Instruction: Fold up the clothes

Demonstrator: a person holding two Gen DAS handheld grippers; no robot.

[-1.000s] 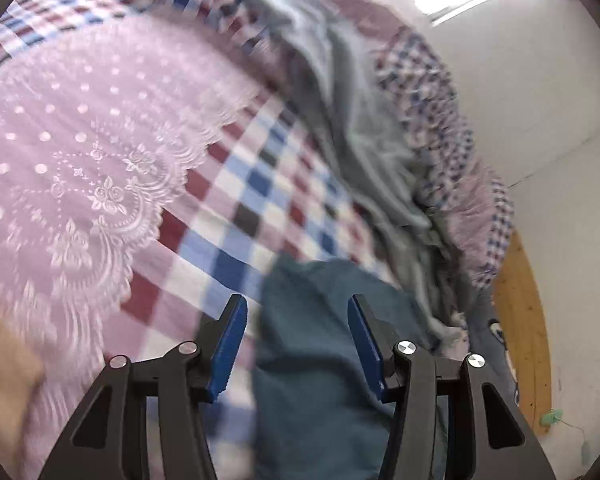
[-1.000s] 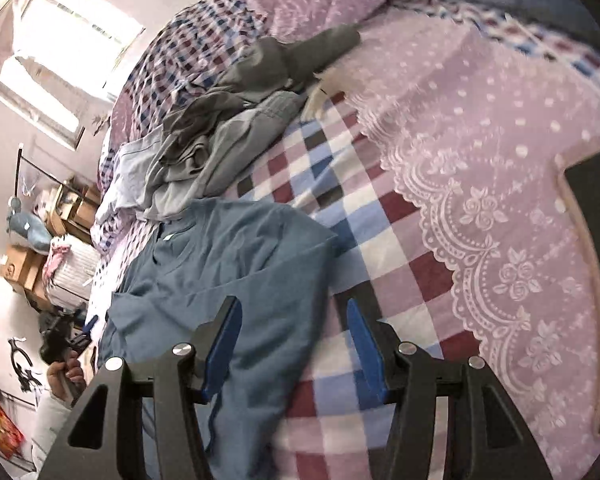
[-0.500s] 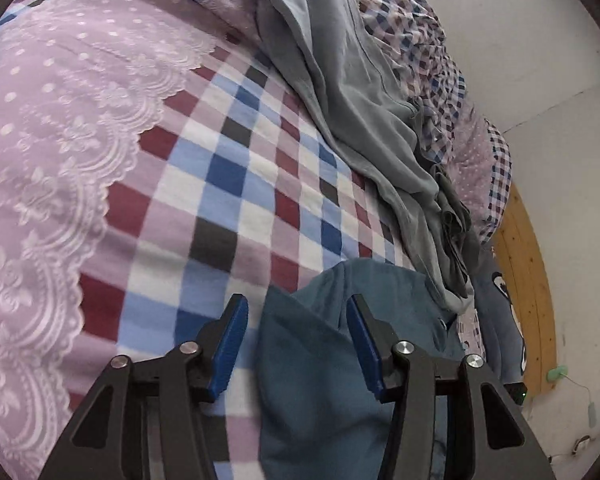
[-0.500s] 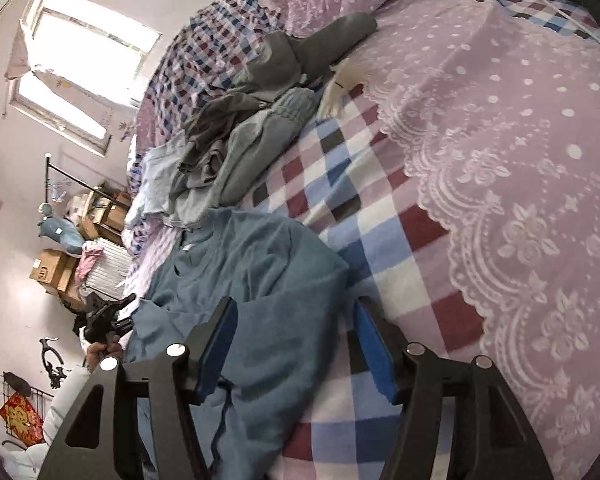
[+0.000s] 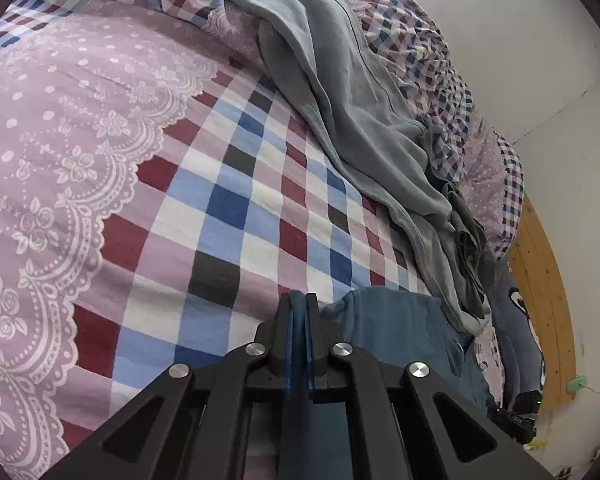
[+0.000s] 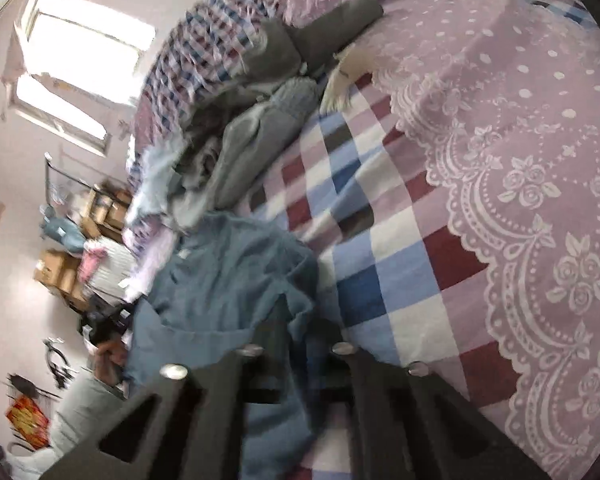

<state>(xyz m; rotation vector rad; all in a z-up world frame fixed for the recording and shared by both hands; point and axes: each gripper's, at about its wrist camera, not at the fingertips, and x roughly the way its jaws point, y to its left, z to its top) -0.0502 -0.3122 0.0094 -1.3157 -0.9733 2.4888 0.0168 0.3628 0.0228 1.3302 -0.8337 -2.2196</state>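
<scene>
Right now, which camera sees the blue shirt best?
The right wrist view. There the blue shirt spreads out on the checked bedspread, though it's blurry. The left wrist view shows only a corner of the shirt behind the left gripper, whose fingers are shut on its edge.

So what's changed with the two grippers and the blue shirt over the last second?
Both were open over the blue shirt a second ago. Now the left hand-held gripper has shut on the shirt's edge, and the right hand-held gripper has shut on it too, with fabric bunched up at its tips; that view is blurred. The grey clothes pile and the checked bedspread lie as before.
</scene>
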